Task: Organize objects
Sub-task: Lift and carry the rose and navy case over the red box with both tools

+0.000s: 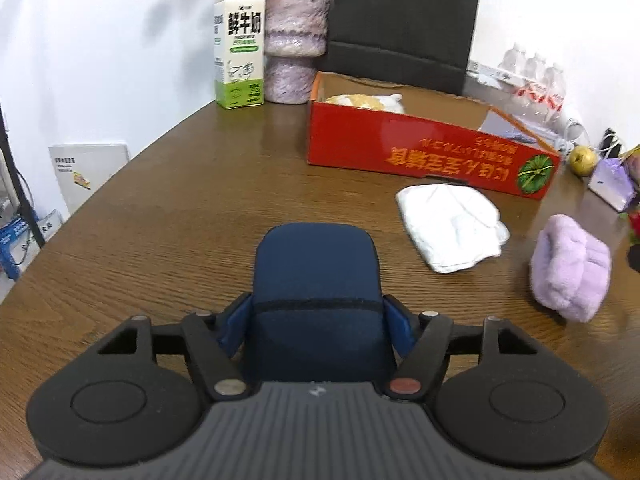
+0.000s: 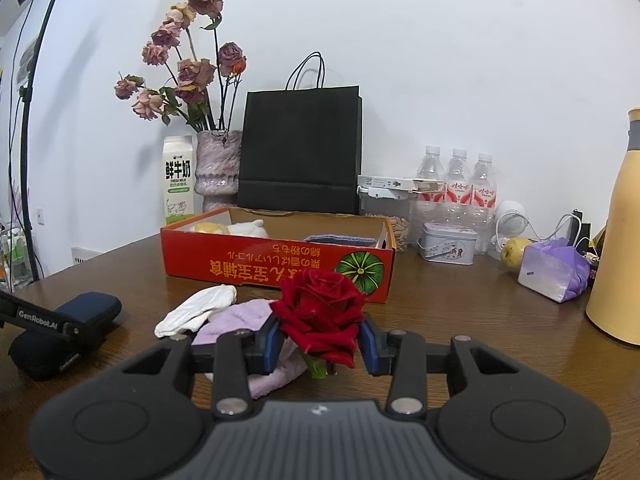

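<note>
A dark blue soft case (image 1: 316, 264) lies on the brown table (image 1: 160, 220), and my left gripper (image 1: 318, 320) is shut on it, blue pads pressed against both sides. The right wrist view shows that same case (image 2: 90, 304) at far left. My right gripper (image 2: 320, 344) is shut on a red rose (image 2: 320, 304), bloom up, green stem end showing below. A folded white cloth (image 1: 452, 228) and a fluffy lilac towel (image 1: 572, 268) lie before the open red cardboard box (image 1: 400, 148), which holds a plush toy and a knitted cloth.
A milk carton (image 1: 240, 48), a lilac vase (image 1: 294, 40) of dried roses and a black paper bag (image 2: 300, 148) stand at the back. To the right are water bottles (image 2: 456, 188), a tin (image 2: 448, 244), a pear (image 2: 514, 254), a purple packet (image 2: 554, 272) and a yellow flask (image 2: 620, 240).
</note>
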A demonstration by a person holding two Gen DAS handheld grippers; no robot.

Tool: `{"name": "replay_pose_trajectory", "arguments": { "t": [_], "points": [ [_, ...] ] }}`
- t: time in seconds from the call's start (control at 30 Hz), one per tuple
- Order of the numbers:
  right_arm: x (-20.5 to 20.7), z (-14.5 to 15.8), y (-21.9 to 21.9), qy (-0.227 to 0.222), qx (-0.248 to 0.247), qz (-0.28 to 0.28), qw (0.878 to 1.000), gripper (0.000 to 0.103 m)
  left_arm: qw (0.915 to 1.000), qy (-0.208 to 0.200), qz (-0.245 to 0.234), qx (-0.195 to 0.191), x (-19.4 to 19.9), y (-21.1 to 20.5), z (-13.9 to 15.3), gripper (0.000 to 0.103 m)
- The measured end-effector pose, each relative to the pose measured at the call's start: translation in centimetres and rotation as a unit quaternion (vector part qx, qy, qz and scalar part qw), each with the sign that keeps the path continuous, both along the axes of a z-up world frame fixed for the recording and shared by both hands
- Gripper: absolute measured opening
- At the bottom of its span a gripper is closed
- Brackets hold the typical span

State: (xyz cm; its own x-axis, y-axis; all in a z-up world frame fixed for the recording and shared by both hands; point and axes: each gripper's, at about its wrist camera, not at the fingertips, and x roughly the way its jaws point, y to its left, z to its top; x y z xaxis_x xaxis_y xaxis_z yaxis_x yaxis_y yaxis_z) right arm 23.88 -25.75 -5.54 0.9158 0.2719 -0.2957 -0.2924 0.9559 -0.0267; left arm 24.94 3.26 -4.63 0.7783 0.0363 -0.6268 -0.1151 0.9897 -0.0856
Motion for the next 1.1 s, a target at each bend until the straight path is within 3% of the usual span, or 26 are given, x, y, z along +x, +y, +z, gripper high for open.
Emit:
{"name": "replay_pose_trajectory", "arguments": {
  "t": [0.43,0.6,1.1],
  "points": [
    [-0.5,0.0,0.4,-0.012,-0.008,0.005,1.000,0.038,0.9962,-0.082,-0.023,0.017,-3.1,-5.2,1.2,0.068],
    [-0.9,0.2,0.5,-0.015,0.002,0.013,1.000,0.038,0.9917,-0.119,-0.018,0.046,-4.0,-6.9,2.2,0.068],
    [-0.6,2.2,0.9,-0.013,0.032,0.036,0.999,0.038,0.9876,-0.144,-0.033,0.052,-2.9,-8.9,5.1,0.068]
  ]
}}
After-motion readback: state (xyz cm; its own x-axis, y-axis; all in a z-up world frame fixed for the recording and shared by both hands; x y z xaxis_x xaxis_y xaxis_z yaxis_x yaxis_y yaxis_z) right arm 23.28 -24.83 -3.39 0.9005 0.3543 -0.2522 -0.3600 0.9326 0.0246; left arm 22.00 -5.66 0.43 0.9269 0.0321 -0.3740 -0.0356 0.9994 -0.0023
